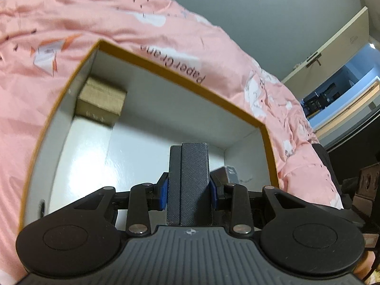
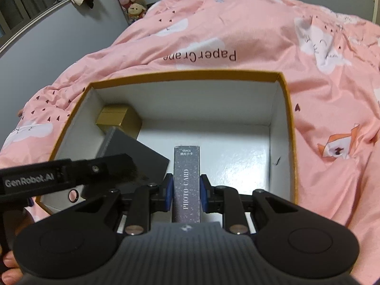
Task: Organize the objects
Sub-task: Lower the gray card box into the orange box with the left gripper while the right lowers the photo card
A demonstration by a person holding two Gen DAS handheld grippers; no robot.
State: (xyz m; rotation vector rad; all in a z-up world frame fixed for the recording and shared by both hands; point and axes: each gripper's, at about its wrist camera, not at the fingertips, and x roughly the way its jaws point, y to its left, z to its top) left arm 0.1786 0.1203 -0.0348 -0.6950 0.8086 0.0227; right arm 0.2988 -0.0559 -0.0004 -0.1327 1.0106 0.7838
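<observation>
Right fingers (image 2: 186,194) clamp photo-card box (image 2: 187,180) lengthwise forward; left fingers (image 1: 188,190) clamp dark case (image 1: 188,180).

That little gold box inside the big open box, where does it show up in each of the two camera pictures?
Left wrist view: the gold box sits in the far left corner of the big open box, upper left of centre.
Right wrist view: the gold box is again in the far left corner, left of centre, partly behind a dark grey box.
Shared landmark: the "PaperCrane" lettering on the pink bedcover.
</observation>
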